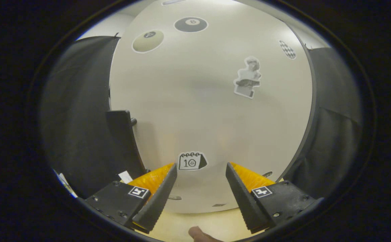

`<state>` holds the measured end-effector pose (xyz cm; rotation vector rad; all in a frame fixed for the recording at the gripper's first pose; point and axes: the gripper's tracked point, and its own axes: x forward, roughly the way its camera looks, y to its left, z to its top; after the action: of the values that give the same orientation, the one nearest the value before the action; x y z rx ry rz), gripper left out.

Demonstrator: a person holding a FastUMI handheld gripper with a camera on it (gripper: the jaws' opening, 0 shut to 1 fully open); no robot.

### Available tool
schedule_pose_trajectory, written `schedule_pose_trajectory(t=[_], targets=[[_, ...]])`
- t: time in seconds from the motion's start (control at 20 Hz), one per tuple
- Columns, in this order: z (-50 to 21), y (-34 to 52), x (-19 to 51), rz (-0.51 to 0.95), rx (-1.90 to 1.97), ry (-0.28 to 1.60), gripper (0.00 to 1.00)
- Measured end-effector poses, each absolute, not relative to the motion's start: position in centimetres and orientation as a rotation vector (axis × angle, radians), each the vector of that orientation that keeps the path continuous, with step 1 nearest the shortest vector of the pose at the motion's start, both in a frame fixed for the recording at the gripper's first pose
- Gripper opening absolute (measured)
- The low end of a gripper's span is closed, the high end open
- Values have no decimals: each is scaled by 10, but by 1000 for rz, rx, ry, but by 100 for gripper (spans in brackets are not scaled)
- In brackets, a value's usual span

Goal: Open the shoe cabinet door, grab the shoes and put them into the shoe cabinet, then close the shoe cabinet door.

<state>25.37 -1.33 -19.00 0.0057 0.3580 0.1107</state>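
Hand-held gripper [201,165] spread wide and empty, fingers just before the white cabinet door [209,111]

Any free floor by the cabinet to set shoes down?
Bare pale floor between the open hand-held gripper fingers, bordered by the white stickered cabinet door. Crowded beside the black handle and black cloth wall.
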Motion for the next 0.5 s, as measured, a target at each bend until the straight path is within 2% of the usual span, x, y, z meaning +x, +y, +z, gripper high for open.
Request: schedule_pose_trajectory(t=[0.5], targets=[[-150,-62,129,36,37,317,96]])
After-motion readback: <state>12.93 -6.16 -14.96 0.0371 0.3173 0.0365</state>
